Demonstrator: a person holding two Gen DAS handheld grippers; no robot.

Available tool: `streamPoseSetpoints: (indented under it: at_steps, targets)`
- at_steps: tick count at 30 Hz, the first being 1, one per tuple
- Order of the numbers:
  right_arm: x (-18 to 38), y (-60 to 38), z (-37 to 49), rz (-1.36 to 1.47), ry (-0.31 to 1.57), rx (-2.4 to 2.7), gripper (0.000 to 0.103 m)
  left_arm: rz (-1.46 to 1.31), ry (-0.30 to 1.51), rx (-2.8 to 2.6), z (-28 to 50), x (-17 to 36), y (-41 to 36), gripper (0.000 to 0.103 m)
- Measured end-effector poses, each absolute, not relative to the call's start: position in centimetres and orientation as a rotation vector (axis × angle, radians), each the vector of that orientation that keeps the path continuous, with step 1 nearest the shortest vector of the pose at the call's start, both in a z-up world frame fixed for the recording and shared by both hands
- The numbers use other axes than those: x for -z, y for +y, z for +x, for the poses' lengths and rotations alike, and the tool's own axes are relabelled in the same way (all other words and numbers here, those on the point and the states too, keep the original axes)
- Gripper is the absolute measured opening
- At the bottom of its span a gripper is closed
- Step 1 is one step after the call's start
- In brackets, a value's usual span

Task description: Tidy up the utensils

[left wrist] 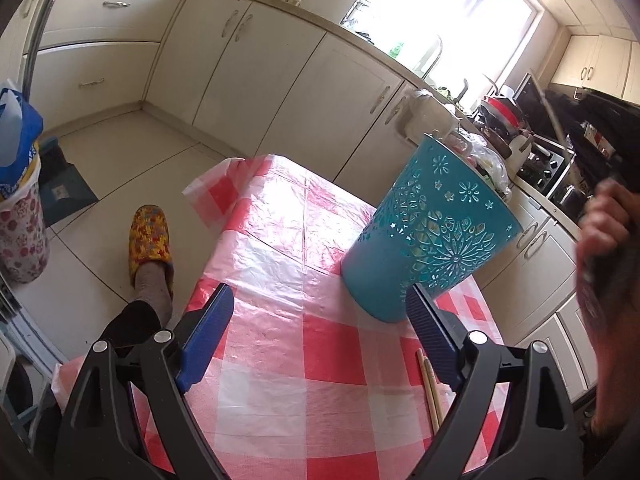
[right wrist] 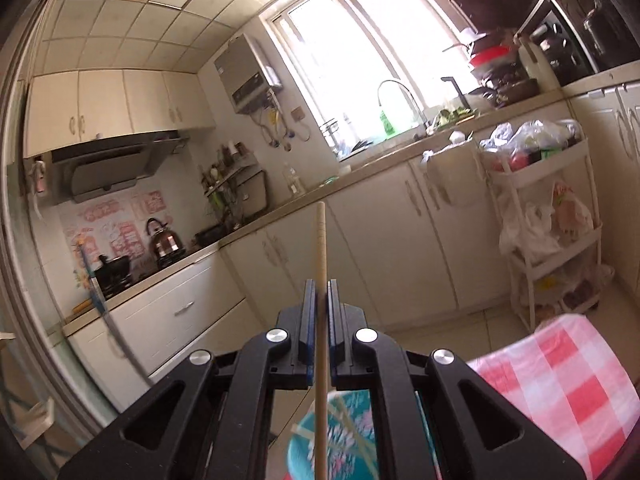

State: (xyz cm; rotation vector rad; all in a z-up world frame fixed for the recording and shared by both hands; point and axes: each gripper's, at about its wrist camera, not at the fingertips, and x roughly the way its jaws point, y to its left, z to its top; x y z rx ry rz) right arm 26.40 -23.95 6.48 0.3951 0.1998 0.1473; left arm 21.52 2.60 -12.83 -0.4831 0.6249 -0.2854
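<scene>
- right gripper (right wrist: 319, 296): jaws pressed together on a single pale wooden chopstick (right wrist: 321, 248), held upright, lower end reaching down toward the mouth of the teal perforated metal utensil holder (right wrist: 340, 440); a few sticks appear to be inside it already, though that part is blurred.
- left gripper (left wrist: 320, 320): jaws spread wide, nothing between them; the teal holder (left wrist: 432, 228) stands just beyond its right finger, apparently not touched.
- two more pale chopsticks (left wrist: 430, 392) lie on the red-and-white checked plastic tablecloth (left wrist: 280, 380), near the left gripper's right finger.
- risk, judged: the holder is unsteadied and narrow at the base; a chopstick striking its rim could tip it or bounce out.
- risk, judged: the grip is on one thin round stick, so it may pivot in the pads and miss the opening.
- risk, judged: the slick, creased cloth could let the holder slide toward the table edge.
- room: small kitchen, cream cabinets (right wrist: 380, 240), bright window (right wrist: 360, 40), kettle (right wrist: 166, 242) on the hob, white trolley (right wrist: 552, 220) with bags.
</scene>
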Motion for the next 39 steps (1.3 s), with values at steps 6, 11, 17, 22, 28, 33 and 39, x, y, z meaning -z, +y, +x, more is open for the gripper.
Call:
streamPoseSetpoints:
  at_steps: [6, 11, 17, 22, 28, 33, 39]
  targets:
    - [-3.7, -22.6, 30.1, 0.316, 0.338, -0.074, 0.006, -0.508, 0.626, 0.307, 21.7, 13.1, 3.0, 0.084]
    - [-2.2, -22.0, 27.9, 0.255, 0.4, -0.106, 0.006, -0.517, 0.628, 0.303, 21.8, 13.2, 3.0, 0.084]
    - [-1.5, -22.0, 19.9, 0.241, 0.436, -0.157, 0.021, -0.502, 0.647, 0.274, 21.8, 13.2, 2.9, 0.085]
    - [1.1, -21.9, 10.1, 0.191, 0.521, -0.117, 0.059, -0.379, 0.671, 0.206, 20.3, 12.0, 1.8, 0.085]
    - [6.1, -21.9, 0.9, 0.222, 0.685, -0.029, 0.07, -0.2, 0.652, 0.192, 13.9, 8.1, 0.3, 0.091]
    - [6.0, -21.7, -4.4, 0.261, 0.708, -0.01, 0.072, -0.122, 0.618, 0.183, 8.3, 4.4, 0.2, 0.095]
    - [3.2, -21.3, -8.0, 0.279, 0.656, 0.003, 0.084, 0.0, 0.601, 0.182, 1.9, 0.9, 0.4, 0.095]
